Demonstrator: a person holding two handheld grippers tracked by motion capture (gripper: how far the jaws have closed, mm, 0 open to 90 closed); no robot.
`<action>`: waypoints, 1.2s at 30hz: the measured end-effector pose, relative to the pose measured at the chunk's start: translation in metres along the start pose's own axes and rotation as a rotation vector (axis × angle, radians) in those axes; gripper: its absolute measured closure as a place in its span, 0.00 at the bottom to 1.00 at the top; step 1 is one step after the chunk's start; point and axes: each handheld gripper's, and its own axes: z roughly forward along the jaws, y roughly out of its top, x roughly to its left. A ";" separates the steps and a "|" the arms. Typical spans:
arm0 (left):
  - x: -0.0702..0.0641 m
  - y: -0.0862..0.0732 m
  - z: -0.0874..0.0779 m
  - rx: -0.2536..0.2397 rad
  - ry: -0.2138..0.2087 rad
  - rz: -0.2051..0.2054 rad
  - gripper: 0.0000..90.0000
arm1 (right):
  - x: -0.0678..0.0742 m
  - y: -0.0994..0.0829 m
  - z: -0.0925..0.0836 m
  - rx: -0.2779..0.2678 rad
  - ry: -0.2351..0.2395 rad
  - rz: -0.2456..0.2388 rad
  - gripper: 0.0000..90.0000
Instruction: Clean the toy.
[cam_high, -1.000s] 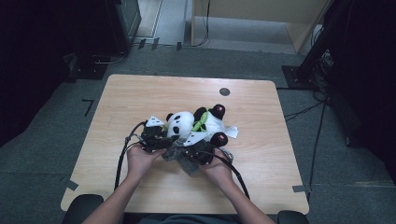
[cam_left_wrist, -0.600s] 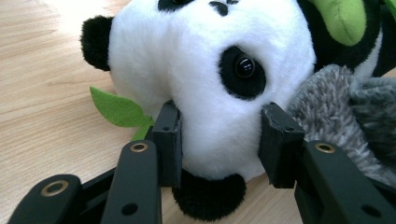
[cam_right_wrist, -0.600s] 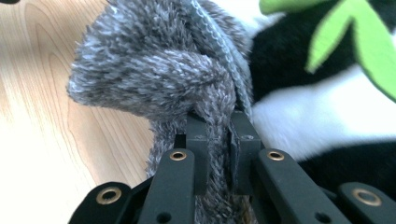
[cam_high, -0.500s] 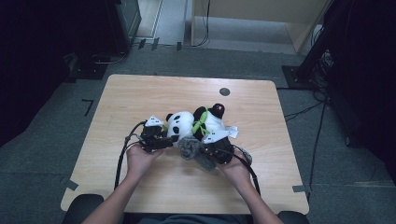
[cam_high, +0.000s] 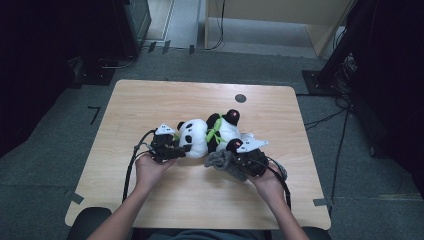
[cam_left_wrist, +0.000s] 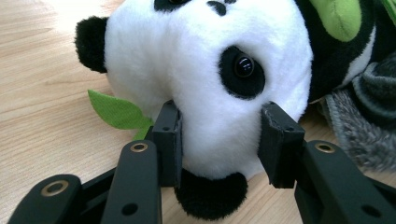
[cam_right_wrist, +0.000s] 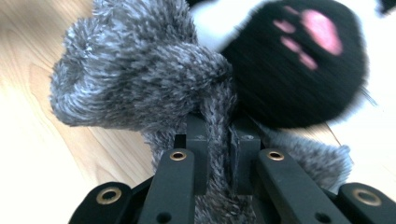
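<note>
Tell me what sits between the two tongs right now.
The plush panda lies between them in the high view: left tongs clamp its head, right tongs pinch a grey fuzzy cloth by its foot.

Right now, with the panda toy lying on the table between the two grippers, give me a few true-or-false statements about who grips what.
1. The left gripper clamps the plush panda's head. True.
2. The right gripper is open and holds nothing. False: it is shut on a grey fuzzy scarf.
3. The panda stands upright. False: it lies on the wooden table.
4. A pink paw print marks the panda's black foot. True.
</note>
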 end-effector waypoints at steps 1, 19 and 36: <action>0.000 0.000 0.000 0.000 0.000 -0.001 0.63 | -0.002 -0.002 -0.002 0.004 -0.006 0.007 0.92; 0.001 0.000 0.000 0.003 0.001 0.001 0.63 | -0.016 -0.013 -0.019 0.011 -0.063 0.041 0.92; -0.001 0.001 -0.001 -0.001 0.004 -0.013 0.63 | 0.039 0.040 0.010 -0.032 0.131 -0.148 0.92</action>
